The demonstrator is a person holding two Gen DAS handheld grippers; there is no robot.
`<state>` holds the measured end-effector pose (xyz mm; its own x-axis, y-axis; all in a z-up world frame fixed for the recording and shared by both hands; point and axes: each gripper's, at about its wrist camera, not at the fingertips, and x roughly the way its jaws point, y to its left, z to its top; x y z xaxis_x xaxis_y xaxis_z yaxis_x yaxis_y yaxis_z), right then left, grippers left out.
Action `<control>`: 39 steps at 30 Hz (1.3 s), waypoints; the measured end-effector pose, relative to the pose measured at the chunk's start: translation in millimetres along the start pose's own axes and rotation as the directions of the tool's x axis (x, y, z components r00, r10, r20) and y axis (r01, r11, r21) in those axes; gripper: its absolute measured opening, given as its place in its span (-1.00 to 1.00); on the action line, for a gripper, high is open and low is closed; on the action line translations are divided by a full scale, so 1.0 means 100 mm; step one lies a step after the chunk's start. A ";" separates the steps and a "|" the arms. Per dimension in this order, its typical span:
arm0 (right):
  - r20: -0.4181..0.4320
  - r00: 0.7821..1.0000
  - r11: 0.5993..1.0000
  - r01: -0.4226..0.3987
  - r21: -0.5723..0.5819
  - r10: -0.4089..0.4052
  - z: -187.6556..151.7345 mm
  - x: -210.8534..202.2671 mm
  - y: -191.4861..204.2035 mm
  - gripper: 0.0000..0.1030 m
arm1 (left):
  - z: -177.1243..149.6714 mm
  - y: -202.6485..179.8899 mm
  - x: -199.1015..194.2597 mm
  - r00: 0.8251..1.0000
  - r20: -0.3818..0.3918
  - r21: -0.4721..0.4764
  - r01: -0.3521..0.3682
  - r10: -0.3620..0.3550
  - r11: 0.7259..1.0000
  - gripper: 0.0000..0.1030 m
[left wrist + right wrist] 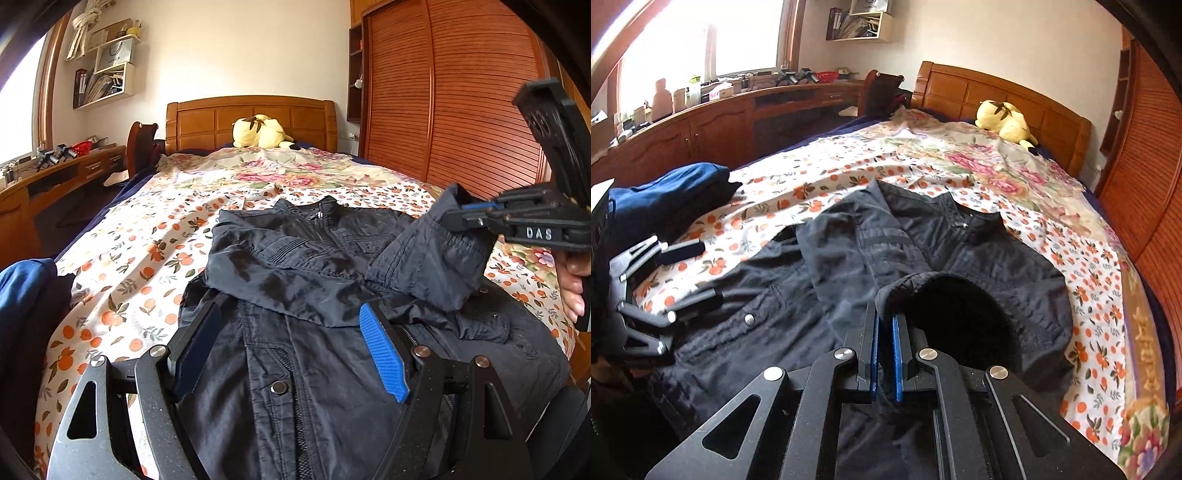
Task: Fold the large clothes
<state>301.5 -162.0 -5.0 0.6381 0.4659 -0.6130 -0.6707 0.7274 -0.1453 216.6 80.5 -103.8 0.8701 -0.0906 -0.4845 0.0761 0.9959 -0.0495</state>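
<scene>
Black jacket [960,251] lies face-up on the floral bedsheet [155,236]; your right gripper [885,325] pinches its sleeve cuff [908,284], your left gripper [291,347] gapes wide above it

Bedroom: wooden headboard [251,120], slatted wardrobe doors [461,107], long desk [713,122] under bright window [701,44], white wall shelves [107,70].

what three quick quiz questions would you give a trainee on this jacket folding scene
1. True or false: the right gripper is shut on the jacket's sleeve cuff.
2. Which gripper holds nothing: A left, B right?
3. What lies by the headboard?

Key
1. True; the cuff is pinched between its blue pads.
2. A; the left gripper stands open over the dark jacket.
3. A yellow plush toy.
</scene>
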 end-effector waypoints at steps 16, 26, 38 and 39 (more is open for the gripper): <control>-0.106 0.978 0.983 -0.180 0.020 0.181 -0.23 0.29 0.36 -0.49 | -0.07 0.23 0.02 0.999 -0.027 -0.028 -0.032 0.031 0.999 0.52; -0.043 0.990 0.991 -0.131 0.030 0.132 -0.27 -0.07 0.15 -0.22 | -0.08 0.26 -0.02 0.999 -0.023 -0.031 -0.035 0.035 0.999 0.52; -0.086 0.996 0.990 0.000 0.140 0.012 -0.89 0.01 -0.15 -0.20 | -0.14 0.12 0.01 0.998 -0.053 -0.022 0.031 -0.032 0.999 0.52; -0.095 0.995 0.988 0.008 0.151 0.006 -0.96 0.02 -0.18 -0.20 | -0.15 0.09 0.03 0.997 -0.061 -0.020 0.043 -0.044 0.999 0.52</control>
<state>279.1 -222.4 -78.3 0.5953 0.4204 -0.6848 -0.6004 0.7990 -0.0315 212.5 89.0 -119.0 0.8344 -0.1344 -0.5345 0.1036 0.9908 -0.0874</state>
